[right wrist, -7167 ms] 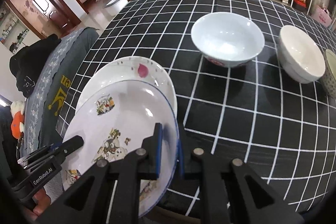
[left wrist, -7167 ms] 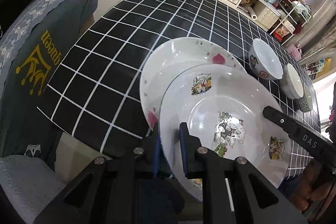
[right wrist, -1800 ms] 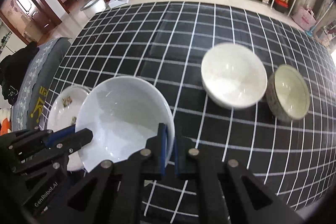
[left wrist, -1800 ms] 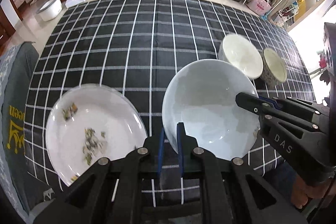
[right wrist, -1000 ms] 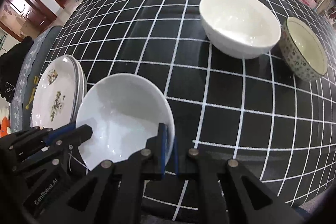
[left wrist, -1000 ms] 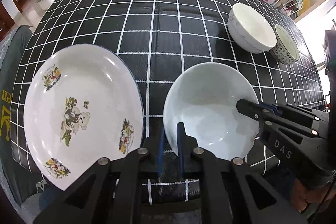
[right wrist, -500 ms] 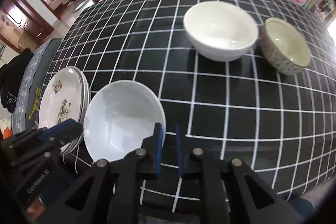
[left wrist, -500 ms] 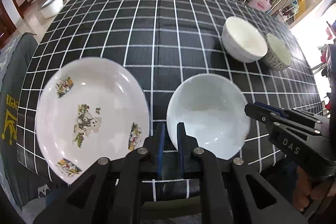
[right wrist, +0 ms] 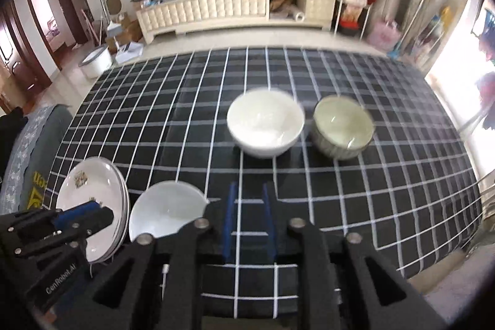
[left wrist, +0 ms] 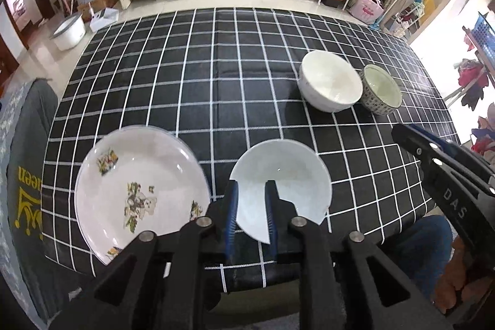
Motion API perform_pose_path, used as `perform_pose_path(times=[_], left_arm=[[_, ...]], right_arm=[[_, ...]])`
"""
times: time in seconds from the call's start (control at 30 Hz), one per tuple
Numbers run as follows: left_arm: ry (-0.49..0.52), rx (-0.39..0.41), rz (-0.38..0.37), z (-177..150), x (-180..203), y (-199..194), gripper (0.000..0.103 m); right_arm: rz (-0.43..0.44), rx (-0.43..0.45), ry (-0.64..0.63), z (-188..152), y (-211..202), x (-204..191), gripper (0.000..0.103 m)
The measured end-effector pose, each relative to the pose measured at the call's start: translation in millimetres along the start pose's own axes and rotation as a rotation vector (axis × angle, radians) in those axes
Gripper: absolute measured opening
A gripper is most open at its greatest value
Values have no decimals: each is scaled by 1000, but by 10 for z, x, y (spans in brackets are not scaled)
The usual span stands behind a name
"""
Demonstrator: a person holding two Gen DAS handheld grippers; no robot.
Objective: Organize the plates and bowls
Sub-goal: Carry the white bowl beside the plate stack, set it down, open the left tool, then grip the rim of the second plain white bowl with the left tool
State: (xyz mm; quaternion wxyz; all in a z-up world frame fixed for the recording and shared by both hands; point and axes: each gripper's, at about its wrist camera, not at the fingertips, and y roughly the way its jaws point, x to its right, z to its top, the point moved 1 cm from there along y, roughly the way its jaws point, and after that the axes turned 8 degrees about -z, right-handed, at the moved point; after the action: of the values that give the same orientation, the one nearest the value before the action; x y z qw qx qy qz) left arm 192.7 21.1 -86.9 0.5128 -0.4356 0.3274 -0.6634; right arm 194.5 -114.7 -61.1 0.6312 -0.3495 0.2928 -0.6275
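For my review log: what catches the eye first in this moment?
The black-and-white checked cloth fills both views. Near its front edge a white bowl sits beside stacked cartoon plates; two more bowls stand together farther back on the right. The left tool and right tool hover open.

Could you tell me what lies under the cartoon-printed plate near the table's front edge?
Under the cartoon plate, the rims of more plates show at its right edge. Their faces are covered, so any pattern is hidden.

Lighting: your daylight enters overexposed from the right. Right wrist view motion-blurred; left sharp. Fisheye bending, dark vignetted corners throughout.
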Motion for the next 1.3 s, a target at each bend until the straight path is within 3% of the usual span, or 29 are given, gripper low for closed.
perform_pose_path(times=[0.07,0.17,0.33,0.47,0.57,0.87,1.07,1.3], left_arm=[[15,-1,4,52,53,-7,16],[26,-3,1,155,140,-6,17],[28,0,-20,344,254,0,27],[52,-1,-12,483,370,46,34],[69,-3,-7,581,464,91,38],[107,-34,-24,911,701,258,52],[142,-24,46,1147,813,388,53],[98,-91,29,1346,737,695,53]], right_arm=[[-12,15,5,77,-13,26,42],[-33,23,26,178,-3,89,43],[-88,22,30,265,35,162,50],[-55,6,59,303,132,309,58],[-83,-6,45,342,203,376,61],[-67,-17,52,561,311,524,64],[-39,-41,-45,723,535,528,64],[21,-129,-98,890,875,603,64]])
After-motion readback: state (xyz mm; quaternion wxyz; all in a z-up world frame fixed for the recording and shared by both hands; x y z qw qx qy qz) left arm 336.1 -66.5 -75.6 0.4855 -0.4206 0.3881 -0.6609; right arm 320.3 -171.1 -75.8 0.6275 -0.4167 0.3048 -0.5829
